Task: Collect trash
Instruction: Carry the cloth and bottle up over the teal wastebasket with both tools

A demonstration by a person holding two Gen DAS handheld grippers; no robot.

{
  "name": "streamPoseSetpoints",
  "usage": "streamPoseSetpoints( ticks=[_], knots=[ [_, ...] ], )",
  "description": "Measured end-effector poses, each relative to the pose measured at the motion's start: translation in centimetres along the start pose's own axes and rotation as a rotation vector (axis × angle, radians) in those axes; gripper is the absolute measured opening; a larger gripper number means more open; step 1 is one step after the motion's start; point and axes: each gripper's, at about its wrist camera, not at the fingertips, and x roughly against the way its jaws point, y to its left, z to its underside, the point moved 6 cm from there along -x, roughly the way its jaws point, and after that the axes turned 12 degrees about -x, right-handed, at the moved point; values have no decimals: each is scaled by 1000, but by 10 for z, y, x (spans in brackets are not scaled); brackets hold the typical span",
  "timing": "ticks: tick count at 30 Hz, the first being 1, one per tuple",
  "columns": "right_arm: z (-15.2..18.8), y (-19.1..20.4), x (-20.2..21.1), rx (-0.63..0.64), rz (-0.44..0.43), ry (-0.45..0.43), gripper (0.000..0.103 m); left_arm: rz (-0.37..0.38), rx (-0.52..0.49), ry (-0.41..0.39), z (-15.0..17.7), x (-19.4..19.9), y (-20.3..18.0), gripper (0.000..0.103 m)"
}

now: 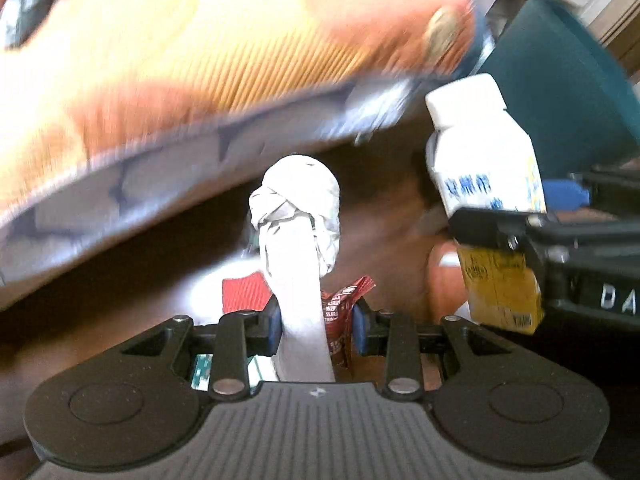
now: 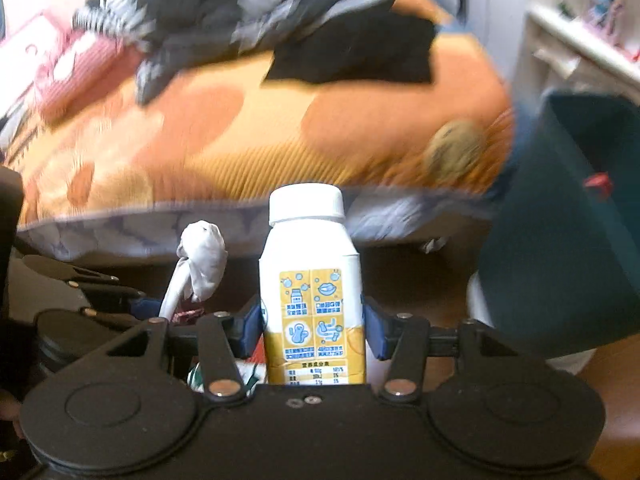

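My left gripper [image 1: 317,326] is shut on a twisted white paper wad [image 1: 298,216] together with a red snack wrapper [image 1: 340,308], held above the dark floor. It also shows in the right wrist view [image 2: 200,260], at the left. My right gripper [image 2: 313,330] is shut on a white and yellow drink bottle [image 2: 312,280] with a white cap, held upright. The bottle also shows at the right of the left wrist view [image 1: 484,168], gripped by the right gripper's black fingers [image 1: 496,224]. Both views are blurred by motion.
A bed with an orange patterned cover [image 2: 280,120] fills the background, with dark clothes [image 2: 240,12] piled on it. A dark teal bin [image 2: 568,220] stands at the right, also in the left wrist view [image 1: 560,80]. White shelves [image 2: 580,48] stand behind it.
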Motion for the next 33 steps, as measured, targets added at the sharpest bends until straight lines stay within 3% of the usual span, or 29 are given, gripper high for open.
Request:
streamPoseSetpoints(
  ticks=[7,14,19,23,33],
  knots=[
    [-49,-63,86,-37,70,-189,51,12,-58,-119,-77,51,-69,33],
    [-78,-144,113,-140,174,-266,51,60,-165,-209,-161,74,-151,33],
    [-96,-201,108,-237,207,-268,51,100,-219,-259,-212,73,-204,33],
    [-106,-231,95,-271,240,-256,51,115,-241,-247,-243,56,-234,33],
    [-112,-282,50,-332,272,-177,51,112,-264,-167,-268,-14,-262,33]
  ],
)
